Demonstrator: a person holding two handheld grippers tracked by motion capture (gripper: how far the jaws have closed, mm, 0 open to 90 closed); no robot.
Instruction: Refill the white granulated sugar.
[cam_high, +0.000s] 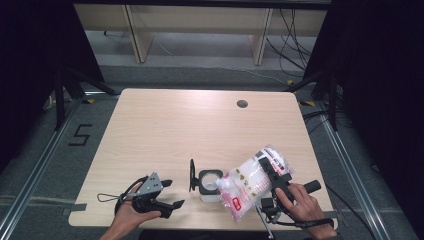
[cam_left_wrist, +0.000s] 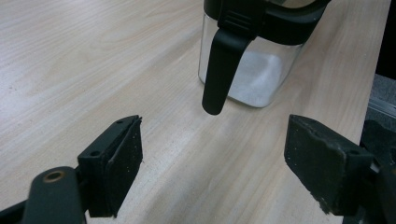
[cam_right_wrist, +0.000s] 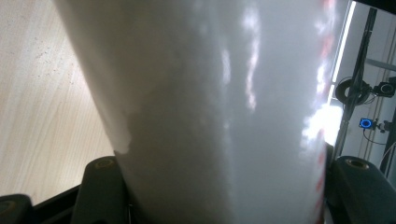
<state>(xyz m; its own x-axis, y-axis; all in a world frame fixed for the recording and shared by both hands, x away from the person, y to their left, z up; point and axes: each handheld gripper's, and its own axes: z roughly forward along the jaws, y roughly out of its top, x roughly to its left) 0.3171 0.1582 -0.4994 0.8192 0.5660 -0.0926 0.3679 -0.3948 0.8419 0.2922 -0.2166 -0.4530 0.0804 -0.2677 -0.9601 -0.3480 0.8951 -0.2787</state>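
Nearest the counter's (cam_high: 165, 130) front edge, the left gripper (cam_high: 170, 195) rests low in the person's left hand (cam_high: 131, 216) toward the front left corner, jaws spread wide and holding nothing; in the left gripper view its two black pads (cam_left_wrist: 122, 163) stand well apart with bare wood between them. Toward the front right corner, the right hand (cam_high: 305, 205) holds the right gripper (cam_high: 267, 167), which is clamped on a clear plastic bag of white granules (cam_high: 252, 182) with red print. The right gripper view has the bag (cam_right_wrist: 210, 112) pressed between the jaws, its white contents packed down against them.

Between the two grippers, just back from the front edge, stands a clear square jar (cam_high: 210, 186) with a black rim, its black lid (cam_high: 192, 175) flipped up on the left side. White granules already cover the jar's bottom (cam_left_wrist: 257, 79) in the left gripper view, and a black latch (cam_left_wrist: 224, 70) hangs down its near face. The bag is tilted with its lower end at the jar's mouth, its upper end raised toward the right edge.

This reads as the pouring step: bag contents going into the open jar. The next move probably calls for keeping the bag's open corner over the mouth and adjusting tilt so nothing spills onto the wood. The left gripper sits near the jar, just left of it and not touching, placed to steady it or close the lid

Farther back the counter is bare apart from a round cable hole (cam_high: 242, 104) near its far right corner
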